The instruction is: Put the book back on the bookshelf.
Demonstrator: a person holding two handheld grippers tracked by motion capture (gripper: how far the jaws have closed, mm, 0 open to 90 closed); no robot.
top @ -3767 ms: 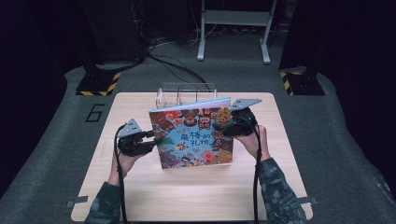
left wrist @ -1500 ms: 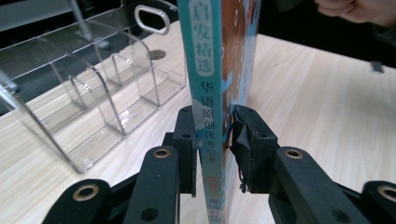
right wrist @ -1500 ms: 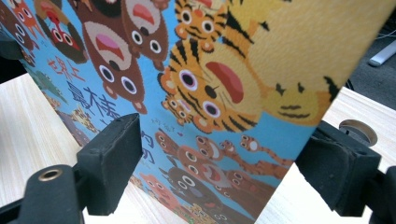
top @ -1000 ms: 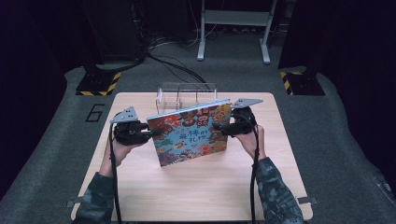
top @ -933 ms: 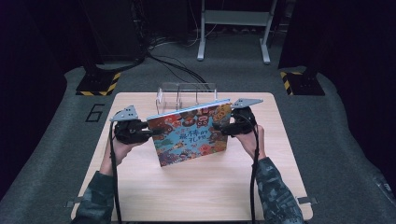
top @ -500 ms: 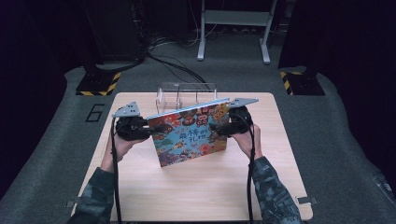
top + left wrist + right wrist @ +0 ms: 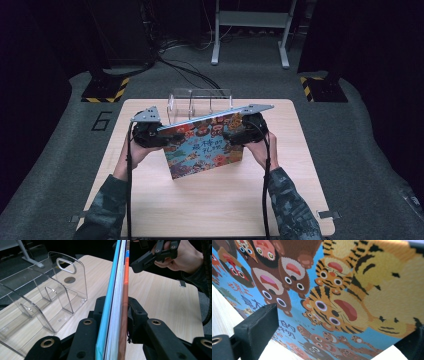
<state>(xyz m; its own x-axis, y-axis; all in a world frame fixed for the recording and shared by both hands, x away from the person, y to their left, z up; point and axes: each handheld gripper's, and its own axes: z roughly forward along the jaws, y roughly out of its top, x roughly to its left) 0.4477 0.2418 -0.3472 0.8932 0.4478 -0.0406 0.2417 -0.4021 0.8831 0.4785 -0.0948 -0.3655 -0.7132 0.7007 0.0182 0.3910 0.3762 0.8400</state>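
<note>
Between left gripper [image 7: 113, 322] jaws, book [image 7: 205, 145] clamped, closing a bit more; right gripper [image 7: 235, 137] jaws just spread wide, book raised vs earlier.

Clear acrylic rack [image 7: 200, 102] on wooden table [image 7: 210, 200]

You hold a picture book [image 7: 204, 145] with a blue cover printed with striped orange tigers and brown bears; its back cover is light blue. The file rack [image 7: 47, 297] is clear acrylic; the table [image 7: 210, 200] pale wood grain.
</note>
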